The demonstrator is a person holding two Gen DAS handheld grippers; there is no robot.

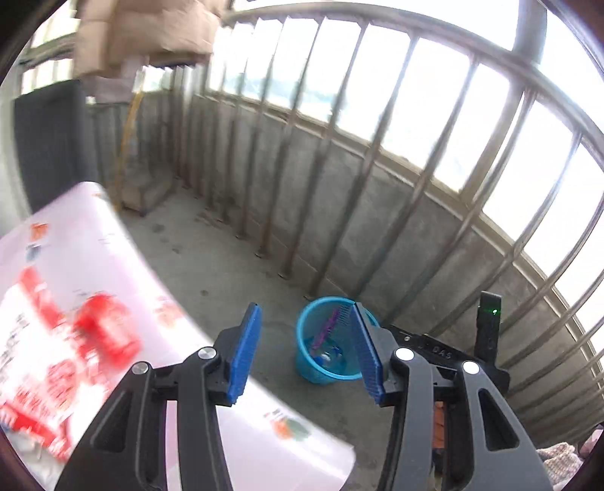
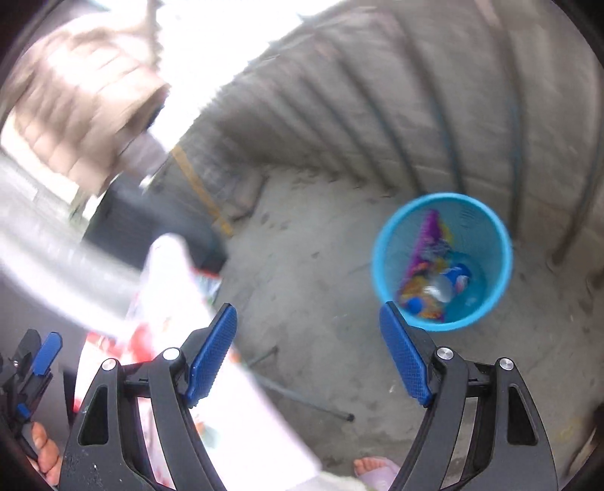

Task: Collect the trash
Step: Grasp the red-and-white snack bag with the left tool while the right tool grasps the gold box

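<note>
hovering above a bare concrete floor (image 2: 302, 264), two hand-held grippers point down toward a blue plastic bin (image 2: 441, 260) that stands on the ground close to a low concrete wall (image 1: 377, 196) topped with metal railing bars (image 1: 445, 124). the left gripper (image 1: 305, 351) has its blue-padded jaws parted with nothing between them; through the gap the floor and the bin's near side show. the right gripper (image 2: 307, 358) stands wider apart, its pads likewise bare, with only floor behind the opening. inside the bin lie a purple and yellow wrapper (image 2: 426, 257), leaning against the inner wall, and what appears to be a crushed blue and silver can (image 2: 453, 279) at the bottom; smaller pieces there are too blurred to name. at left in both wrist views sits a white surface printed in red (image 1: 75, 321), heavily smeared by motion, so whether it is a table cover or a sheet cannot be told. from the right wrist camera the left gripper appears at the lower left edge, with a person's fingers (image 2: 41, 449) wrapped around its handle, and a bare foot in a pale sandal (image 2: 373, 470) shows at the bottom edge. a thin dark rod (image 2: 302, 396) lies on the floor between the printed surface and the bin. a yellow pole (image 1: 126, 139) leans in the far corner near stacked cardboard boxes (image 1: 151, 34), which are blurred.
</note>
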